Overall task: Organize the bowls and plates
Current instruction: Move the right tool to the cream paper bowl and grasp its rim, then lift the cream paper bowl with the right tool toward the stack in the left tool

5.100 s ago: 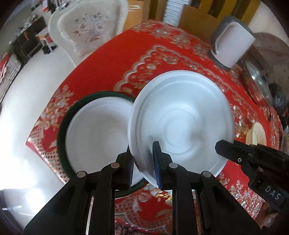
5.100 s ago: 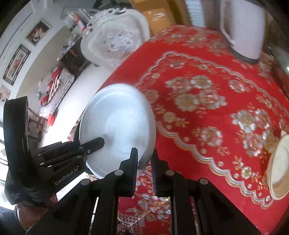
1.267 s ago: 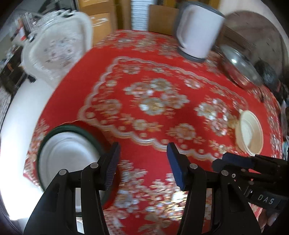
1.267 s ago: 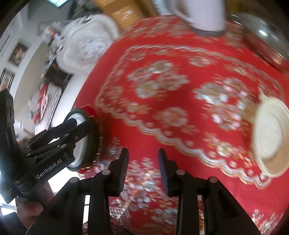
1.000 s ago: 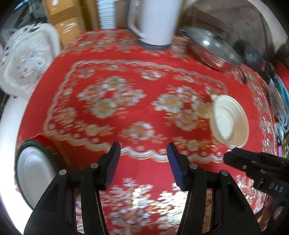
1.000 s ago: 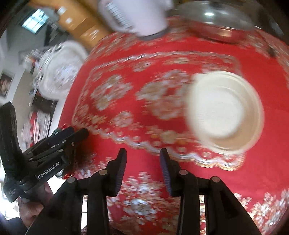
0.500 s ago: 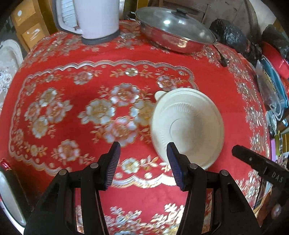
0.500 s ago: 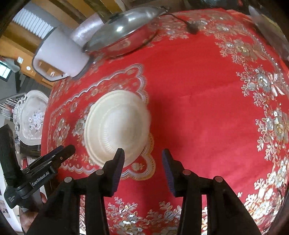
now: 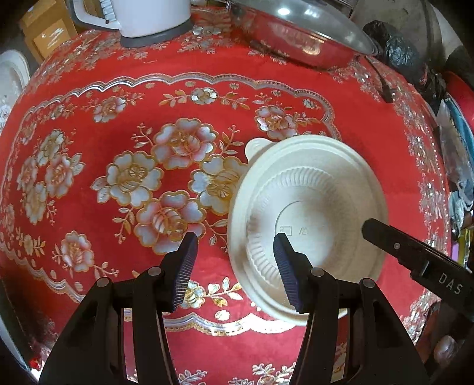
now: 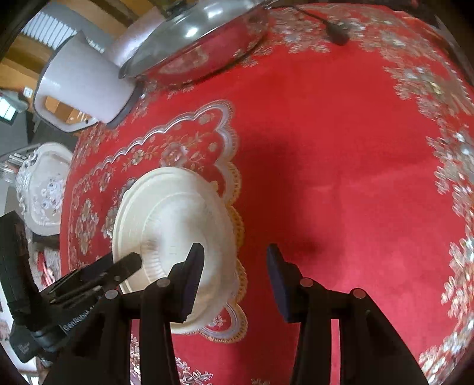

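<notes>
1. Left wrist view: the left gripper is spread wide and empty at lower centre; its right finger hides part of the cream bowl's near rim.
2. The bowl sits on the red tablecloth at centre right; the right gripper is also parted, holding nothing.
3. The white jug and lidded pan are cropped by the upper edge.
4. Compared with half a second ago, the bowl looms larger and nearer, and the green-rimmed plate is out of frame.
</notes>
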`<state>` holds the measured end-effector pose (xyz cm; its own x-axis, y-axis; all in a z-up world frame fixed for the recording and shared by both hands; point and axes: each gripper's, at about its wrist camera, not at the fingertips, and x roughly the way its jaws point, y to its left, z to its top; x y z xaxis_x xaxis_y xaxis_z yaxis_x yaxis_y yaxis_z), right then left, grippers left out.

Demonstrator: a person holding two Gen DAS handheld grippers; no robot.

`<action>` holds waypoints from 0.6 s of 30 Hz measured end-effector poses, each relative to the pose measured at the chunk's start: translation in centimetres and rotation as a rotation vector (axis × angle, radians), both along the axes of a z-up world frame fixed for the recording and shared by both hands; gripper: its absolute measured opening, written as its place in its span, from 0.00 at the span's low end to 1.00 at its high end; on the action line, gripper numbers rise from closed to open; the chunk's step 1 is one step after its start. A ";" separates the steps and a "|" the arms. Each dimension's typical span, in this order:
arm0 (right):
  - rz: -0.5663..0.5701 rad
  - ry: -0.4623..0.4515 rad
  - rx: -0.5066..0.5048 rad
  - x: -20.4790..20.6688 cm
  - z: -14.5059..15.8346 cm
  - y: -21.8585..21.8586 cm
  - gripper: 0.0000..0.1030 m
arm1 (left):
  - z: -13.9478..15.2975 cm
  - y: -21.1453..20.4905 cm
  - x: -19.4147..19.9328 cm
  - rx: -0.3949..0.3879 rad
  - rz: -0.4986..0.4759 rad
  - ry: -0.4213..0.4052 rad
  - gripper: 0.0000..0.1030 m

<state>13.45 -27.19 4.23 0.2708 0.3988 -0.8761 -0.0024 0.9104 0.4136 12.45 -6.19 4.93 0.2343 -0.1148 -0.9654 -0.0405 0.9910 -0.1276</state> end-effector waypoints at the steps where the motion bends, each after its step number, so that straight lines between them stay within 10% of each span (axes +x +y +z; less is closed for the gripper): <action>1: 0.016 -0.001 0.005 0.1 -0.1 0.2 0.36 | -0.2 -0.1 0.0 0.008 -0.003 -0.003 0.52; 5: 0.056 0.008 0.004 0.2 -1.0 1.0 0.13 | -2.0 -0.3 0.3 -0.013 -0.018 0.062 0.17; 18: 0.091 -0.027 -0.002 -2.7 0.2 3.1 0.11 | -0.3 1.3 -2.6 0.017 -0.026 0.010 0.17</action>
